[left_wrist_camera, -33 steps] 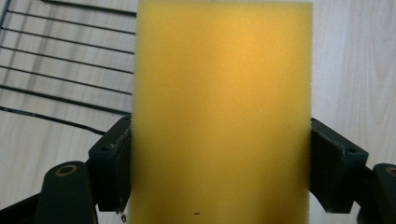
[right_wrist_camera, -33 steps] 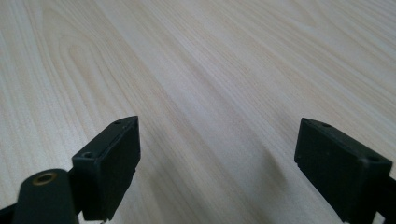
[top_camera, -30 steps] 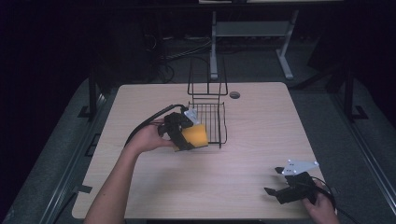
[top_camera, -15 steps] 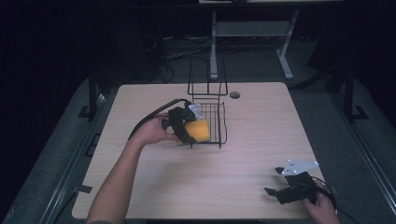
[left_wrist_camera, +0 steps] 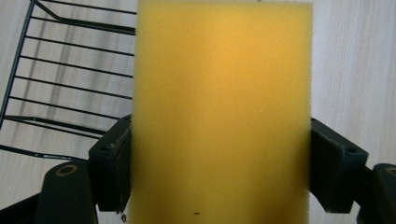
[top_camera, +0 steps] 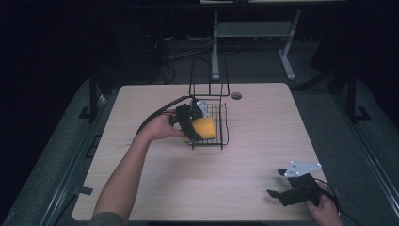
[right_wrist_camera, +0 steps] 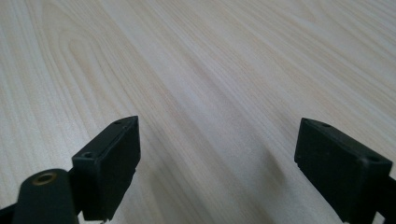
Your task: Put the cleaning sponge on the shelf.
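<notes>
Now the left gripper [top_camera: 195, 123], clamped on the yellow sponge [top_camera: 205, 127], has carried it rightward into the wire basket [top_camera: 224, 123], ready for release, while the right gripper [top_camera: 282, 190] rests apart near-right.

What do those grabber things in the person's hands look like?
Both are black. The left tongs end in two chunky, blocky black pads, each with a brass-coloured ring lower down. A thick black cable trails from them. The right tongs carry a pale grey three-cornered plate on top. The forearms are bare; an olive sleeve edge peeks in.
</notes>
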### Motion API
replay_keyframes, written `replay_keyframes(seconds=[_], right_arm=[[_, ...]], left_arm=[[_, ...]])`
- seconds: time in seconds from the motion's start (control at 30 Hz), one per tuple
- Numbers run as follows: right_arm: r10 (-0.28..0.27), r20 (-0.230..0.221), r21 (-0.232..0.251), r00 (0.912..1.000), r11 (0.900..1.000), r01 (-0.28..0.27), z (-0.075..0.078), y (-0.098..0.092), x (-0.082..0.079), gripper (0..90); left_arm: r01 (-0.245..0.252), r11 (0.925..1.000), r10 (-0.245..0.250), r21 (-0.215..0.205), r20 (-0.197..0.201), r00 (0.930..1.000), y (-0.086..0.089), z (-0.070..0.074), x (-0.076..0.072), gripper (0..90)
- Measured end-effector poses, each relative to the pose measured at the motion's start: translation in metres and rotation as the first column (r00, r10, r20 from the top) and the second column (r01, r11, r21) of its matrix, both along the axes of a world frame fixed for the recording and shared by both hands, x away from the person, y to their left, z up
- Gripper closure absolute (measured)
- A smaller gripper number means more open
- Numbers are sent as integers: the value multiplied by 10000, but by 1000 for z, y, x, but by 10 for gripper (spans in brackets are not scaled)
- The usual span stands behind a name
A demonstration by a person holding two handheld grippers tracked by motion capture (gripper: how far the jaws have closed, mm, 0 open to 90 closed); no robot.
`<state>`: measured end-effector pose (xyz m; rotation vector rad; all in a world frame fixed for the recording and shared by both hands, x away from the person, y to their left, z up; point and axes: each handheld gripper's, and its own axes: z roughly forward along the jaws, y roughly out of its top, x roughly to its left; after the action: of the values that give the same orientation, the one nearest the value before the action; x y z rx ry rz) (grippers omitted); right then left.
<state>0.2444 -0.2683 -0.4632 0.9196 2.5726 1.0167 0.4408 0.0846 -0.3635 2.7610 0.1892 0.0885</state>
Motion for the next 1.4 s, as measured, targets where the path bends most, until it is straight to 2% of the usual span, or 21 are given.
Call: replay_keyframes(seconds=[0.13, 0.23, 0.37, 0.8, 0.87, 0.93, 1.07, 1.23, 1.4], right_arm=[[8, 22, 30, 10000, 10000, -8, 0, 0, 0, 141], [32, 66, 41, 10000, 10000, -32, 1, -1, 0, 140], [-1, 53, 94, 10000, 10000, 1, 1, -1, 0, 140], [67, 22, 10, 10000, 10000, -67, 1, -2, 1, 140], [75, 25, -1, 10000, 10000, -75, 1, -2, 1, 140], [32, -6, 31, 10000, 10000, -32, 1, -2, 1, 140], [-20, -55, 58, 10000, 10000, 20, 0, -1, 1, 140], [-9, -9, 15, 10000, 10000, 9, 1, -3, 1, 140], [27, 29, 12, 10000, 10000, -27, 0, -3, 1, 141]], left_arm=[[-129, 9999, 129, -1, -44, 9999, -5, -1, 2, 217], [193, 9998, -192, -40, 68, 9998, -8, -2, 9, 217], [102, 9999, -103, -90, -100, 9999, -9, -7, 14, 217], [138, 9997, -138, -217, -12, 9999, -16, -14, 22, 217], [174, 9998, -174, -26, -129, 9998, -19, -16, 24, 217], [384, 9992, -383, 69, -60, 9992, -23, -16, 25, 217], [378, 9991, -381, -184, -131, 9992, -29, -17, 29, 217], [326, 9995, -327, -50, -276, 9991, -30, -25, 34, 217], [315, 9993, -319, -205, -203, 9993, -31, -26, 36, 216]])
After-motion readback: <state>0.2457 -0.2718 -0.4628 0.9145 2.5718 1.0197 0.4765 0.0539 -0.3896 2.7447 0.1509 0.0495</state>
